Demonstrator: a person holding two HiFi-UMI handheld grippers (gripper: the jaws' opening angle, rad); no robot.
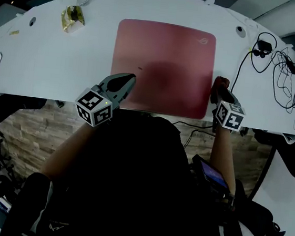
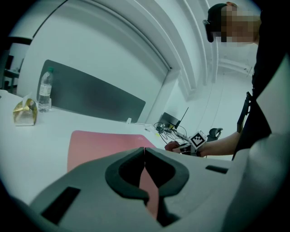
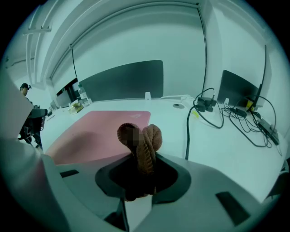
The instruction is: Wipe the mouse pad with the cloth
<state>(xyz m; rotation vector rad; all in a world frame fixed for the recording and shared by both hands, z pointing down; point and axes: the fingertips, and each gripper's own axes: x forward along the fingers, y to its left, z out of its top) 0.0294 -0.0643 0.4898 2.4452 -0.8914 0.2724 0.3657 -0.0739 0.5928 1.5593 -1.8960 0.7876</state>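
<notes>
The pink mouse pad is laid flat on the white table, in the upper middle of the head view. The brown cloth is pinched tight in the jaws of the right gripper, just beside the pad's lower right corner, likely ready to be rubbed across. The left gripper is held at the pad's lower left edge with its jaws pressed together on nothing, maybe to steady the pad.
</notes>
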